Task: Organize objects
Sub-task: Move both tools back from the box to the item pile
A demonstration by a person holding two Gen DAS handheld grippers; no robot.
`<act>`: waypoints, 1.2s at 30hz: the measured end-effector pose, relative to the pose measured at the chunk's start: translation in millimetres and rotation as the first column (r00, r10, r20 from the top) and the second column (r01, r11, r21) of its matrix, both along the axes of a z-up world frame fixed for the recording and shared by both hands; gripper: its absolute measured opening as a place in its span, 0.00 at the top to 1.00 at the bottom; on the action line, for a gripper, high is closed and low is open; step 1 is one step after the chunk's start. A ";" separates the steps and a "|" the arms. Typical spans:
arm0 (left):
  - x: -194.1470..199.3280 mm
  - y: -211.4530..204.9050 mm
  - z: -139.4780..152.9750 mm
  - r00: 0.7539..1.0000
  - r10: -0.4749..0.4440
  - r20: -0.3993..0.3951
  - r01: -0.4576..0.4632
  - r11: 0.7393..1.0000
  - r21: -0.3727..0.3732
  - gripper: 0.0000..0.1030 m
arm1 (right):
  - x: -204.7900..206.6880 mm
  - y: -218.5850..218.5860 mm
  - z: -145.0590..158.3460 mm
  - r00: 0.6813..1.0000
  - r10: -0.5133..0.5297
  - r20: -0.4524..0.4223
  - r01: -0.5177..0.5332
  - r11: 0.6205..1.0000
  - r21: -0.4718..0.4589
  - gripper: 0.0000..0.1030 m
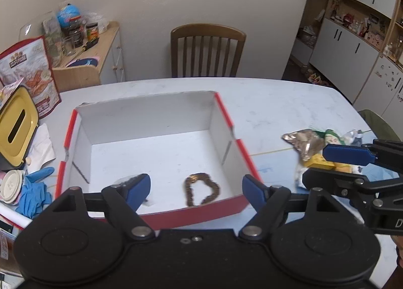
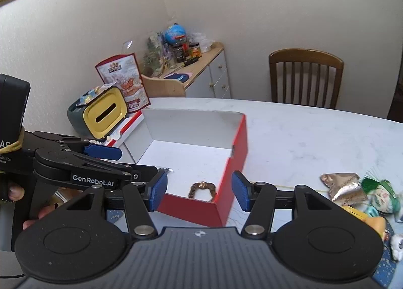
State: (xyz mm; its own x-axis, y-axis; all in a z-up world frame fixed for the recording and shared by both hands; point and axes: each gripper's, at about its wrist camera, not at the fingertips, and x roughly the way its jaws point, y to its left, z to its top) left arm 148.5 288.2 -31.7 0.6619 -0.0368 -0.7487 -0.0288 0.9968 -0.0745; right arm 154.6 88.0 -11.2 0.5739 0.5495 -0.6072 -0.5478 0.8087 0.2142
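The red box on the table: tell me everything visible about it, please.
The red box is an open, lidless carton that looks like cardboard, red outside and along the rim, white inside. It sits flat on the white marbled table, corner flaps folded in against its side walls. On its floor near the front wall lies a brown bracelet-like chain loop; a small clear item lies near the front left corner, partly hidden. Neither gripper touches it.
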 end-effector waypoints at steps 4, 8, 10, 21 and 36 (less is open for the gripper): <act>-5.8 -22.0 6.9 1.000 -0.019 0.016 0.019 1.000 0.001 0.19 | -8.2 -26.9 2.4 1.000 -0.019 0.009 0.019 1.000 0.011 0.41; -10.2 -43.5 11.2 0.999 -0.034 0.026 0.034 0.999 0.006 0.17 | -15.0 -55.9 3.4 0.999 -0.038 0.009 0.038 0.999 0.026 0.37; -11.4 -54.4 12.7 0.999 -0.039 0.030 0.039 0.999 0.012 0.15 | -17.2 -70.8 3.9 0.999 -0.048 0.010 0.048 0.998 0.031 0.35; -12.7 -112.1 15.2 0.995 -0.074 0.064 0.072 0.997 0.027 0.01 | -26.8 -146.3 1.6 0.995 -0.095 0.030 0.094 0.995 0.029 0.24; -6.6 -179.9 -16.5 0.992 -0.110 0.065 0.111 0.994 -0.018 0.00 | -14.7 -241.7 -27.9 0.979 -0.192 0.066 0.195 0.980 -0.048 0.18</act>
